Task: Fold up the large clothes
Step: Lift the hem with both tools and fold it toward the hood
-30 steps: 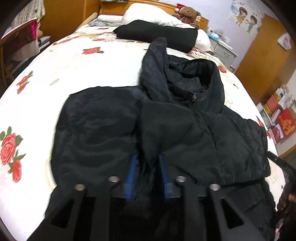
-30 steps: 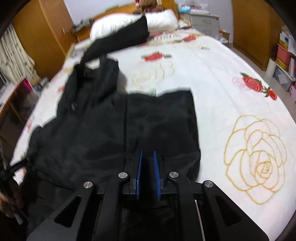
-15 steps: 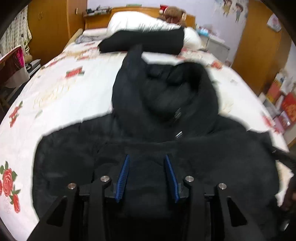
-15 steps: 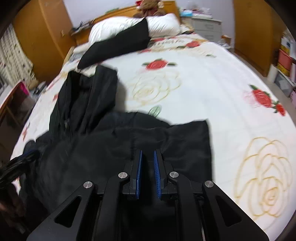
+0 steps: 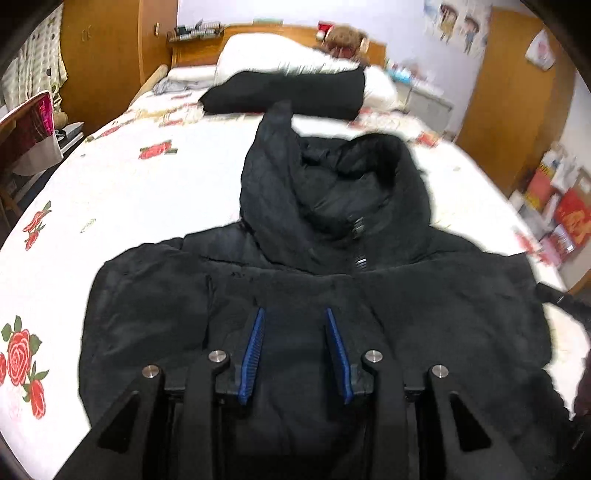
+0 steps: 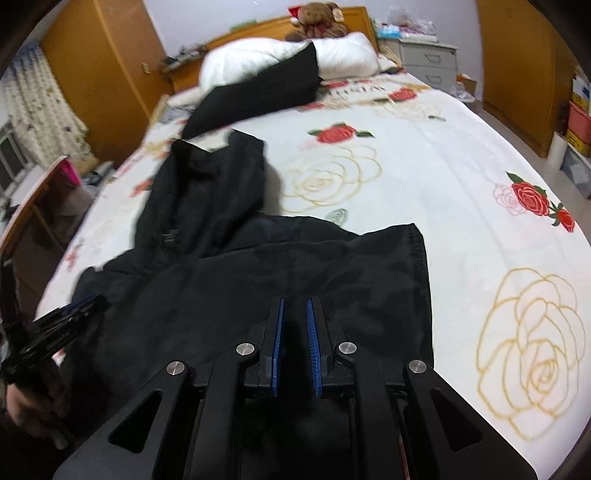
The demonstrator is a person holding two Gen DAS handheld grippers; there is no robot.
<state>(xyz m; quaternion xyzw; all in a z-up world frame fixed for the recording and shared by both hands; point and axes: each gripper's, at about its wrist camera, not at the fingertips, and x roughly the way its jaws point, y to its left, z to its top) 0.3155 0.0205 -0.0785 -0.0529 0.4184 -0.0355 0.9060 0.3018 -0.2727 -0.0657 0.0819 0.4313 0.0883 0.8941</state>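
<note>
A black hooded padded jacket [image 5: 406, 295] lies front up on the rose-print bed, hood [image 5: 332, 192] toward the headboard; it also shows in the right wrist view [image 6: 258, 280]. My left gripper [image 5: 293, 314] hangs just above the jacket's chest, its blue pads wide apart and empty. My right gripper [image 6: 294, 306] is over the jacket's right side near a folded-in edge [image 6: 417, 258], its pads close together with a narrow gap and black cloth behind it; I cannot tell whether cloth is pinched. The left gripper appears at the left edge of the right wrist view [image 6: 55, 328].
A black pillow [image 5: 295, 92] and a white pillow [image 6: 280, 55] lie at the head of the bed, with a teddy bear [image 6: 317, 18] on the headboard. Wooden wardrobes [image 5: 513, 110], a nightstand [image 6: 428, 62] and boxes [image 5: 561, 214] stand to the right. A chair [image 5: 29, 129] stands left.
My left gripper has opened wider and moved forward over the chest, toward the hood. The right gripper has drifted a little; the jacket's right side now lies folded inward.
</note>
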